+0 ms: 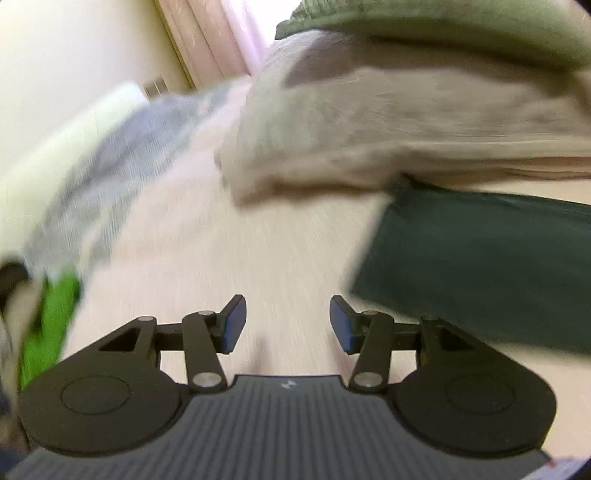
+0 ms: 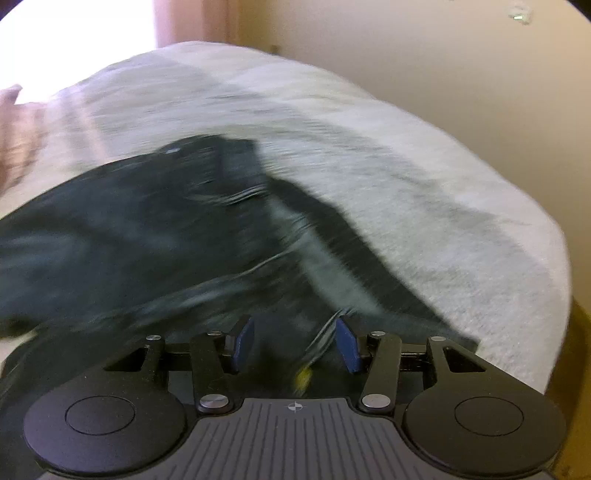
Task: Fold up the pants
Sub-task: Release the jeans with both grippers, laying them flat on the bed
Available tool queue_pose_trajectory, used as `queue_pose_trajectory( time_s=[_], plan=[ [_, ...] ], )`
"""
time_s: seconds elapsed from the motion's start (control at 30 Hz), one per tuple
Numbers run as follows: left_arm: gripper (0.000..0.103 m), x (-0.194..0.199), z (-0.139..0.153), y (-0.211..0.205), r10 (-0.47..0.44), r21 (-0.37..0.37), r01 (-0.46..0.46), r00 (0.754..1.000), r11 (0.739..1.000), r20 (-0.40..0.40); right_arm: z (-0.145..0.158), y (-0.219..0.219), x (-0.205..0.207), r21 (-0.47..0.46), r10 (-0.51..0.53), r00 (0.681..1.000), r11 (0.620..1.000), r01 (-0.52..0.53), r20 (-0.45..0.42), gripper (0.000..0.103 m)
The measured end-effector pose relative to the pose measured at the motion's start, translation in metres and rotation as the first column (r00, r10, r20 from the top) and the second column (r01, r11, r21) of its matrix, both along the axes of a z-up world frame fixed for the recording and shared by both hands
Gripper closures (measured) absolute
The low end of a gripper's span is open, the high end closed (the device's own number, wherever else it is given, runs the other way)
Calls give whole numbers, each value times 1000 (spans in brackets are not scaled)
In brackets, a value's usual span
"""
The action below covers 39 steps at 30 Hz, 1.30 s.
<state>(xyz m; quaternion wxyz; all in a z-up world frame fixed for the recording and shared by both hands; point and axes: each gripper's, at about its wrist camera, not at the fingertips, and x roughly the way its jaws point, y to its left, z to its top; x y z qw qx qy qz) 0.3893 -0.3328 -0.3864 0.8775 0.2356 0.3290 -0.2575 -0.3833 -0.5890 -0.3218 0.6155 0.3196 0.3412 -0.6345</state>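
Both claws look to be between grips, so I take this as the repositioning step in the middle of a fold rather than the fold itself. The left claw [image 1: 287, 323] hangs released over a bare stretch of the pale bed cover [image 1: 207, 258], its blue pads apart with nothing between them; the dark green, already squared-off part of the pants [image 1: 480, 266] lies just to its right on the bed, beside a heap of rumpled beige cloth [image 1: 369, 129] and, further back, some olive-green fabric [image 1: 443, 22]. The right claw [image 2: 294, 343] is also unclenched, poised right above the dark cloth of the same pants [image 2: 129, 236]; a fold of it sits between the pads, but I see no pad pressing on it. In the right wrist view the garment spreads broad at the left and tapers into a narrow dark strip toward the near right edge of the bed, so its long axis seems to run slantwise, lower right to upper left; which end is the waist I cannot tell through the blur. Next, I'd judge, each claw must close on an edge of the cloth, the left one first swinging right to reach it.
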Motion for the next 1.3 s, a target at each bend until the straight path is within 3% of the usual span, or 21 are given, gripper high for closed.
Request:
queue_pose_trajectory(
  time_s=[0.1,0.2,0.33,0.4,0.47,0.5,0.6,0.67,0.77,0.93,1.07,1.3],
  plan=[
    [57,-77,16,54,-58,-41,53,987,998,-151,6,20,10,33,101,993,994,-103,68,57],
    [57,-163,24,115,-105,-70,89,950,994,-293,3,38,24,64,186,981,980,-189,58,57],
    [57,-248,9,170,-79,-47,65,905,997,-418,-13,58,22,96,258,964,960,-264,65,57],
    [57,-278,-6,185,-55,-6,58,905,998,-422,-34,67,16,145,313,949,938,-314,35,57],
    [56,-297,-27,204,32,102,10,912,995,-409,-54,79,5,196,366,931,912,-361,14,56],
    [55,-300,-30,211,57,96,-19,912,995,-407,-55,89,-1,188,388,922,905,-381,5,56],
    [55,-316,-17,224,136,140,-88,913,986,-385,-45,110,-16,204,420,908,889,-410,-4,56],
    [55,-327,0,230,169,166,-112,907,980,-385,-38,116,-24,282,400,916,880,-383,-5,56],
    [55,-354,41,239,184,156,-133,905,979,-383,-13,128,-32,310,401,916,872,-380,-4,56],
    [52,-393,106,228,150,129,-106,904,986,-401,56,139,-34,266,445,887,847,-461,120,55],
    [48,-431,149,220,105,89,-74,901,993,-421,110,148,-32,234,499,842,810,-537,203,54],
    [47,-485,207,197,-3,15,10,903,1000,-430,180,182,-31,155,606,759,748,-646,237,51]
  ],
)
